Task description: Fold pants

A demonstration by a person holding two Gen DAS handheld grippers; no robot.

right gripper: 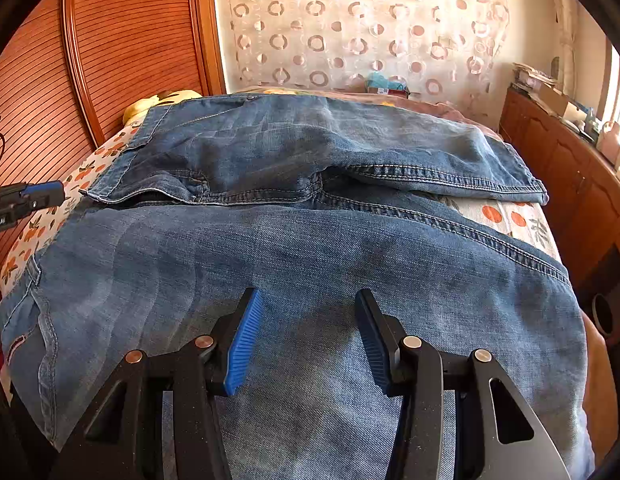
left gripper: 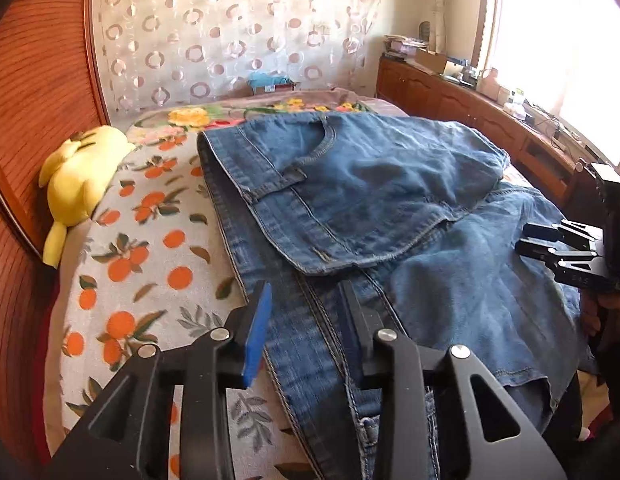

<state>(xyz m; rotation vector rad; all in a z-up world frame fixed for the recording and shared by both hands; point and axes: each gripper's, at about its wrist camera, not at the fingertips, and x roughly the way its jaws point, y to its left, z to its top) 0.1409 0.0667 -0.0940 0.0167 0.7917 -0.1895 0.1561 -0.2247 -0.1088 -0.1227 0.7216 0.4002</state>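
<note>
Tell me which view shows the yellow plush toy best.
The left wrist view: the yellow plush toy lies in full sight on the bed's edge by the wooden headboard. In the right wrist view only a sliver peeks over the jeans.

This is a bedroom in a home. A bed [left gripper: 121,216] has a sheet with oranges and flowers on it. A yellow soft toy [left gripper: 75,184] lies by the wooden headboard [left gripper: 33,92]. A curtain [left gripper: 229,28] with circles hangs behind, and a long wooden cabinet [left gripper: 470,120] stands under a sunny window [left gripper: 562,40].
</note>
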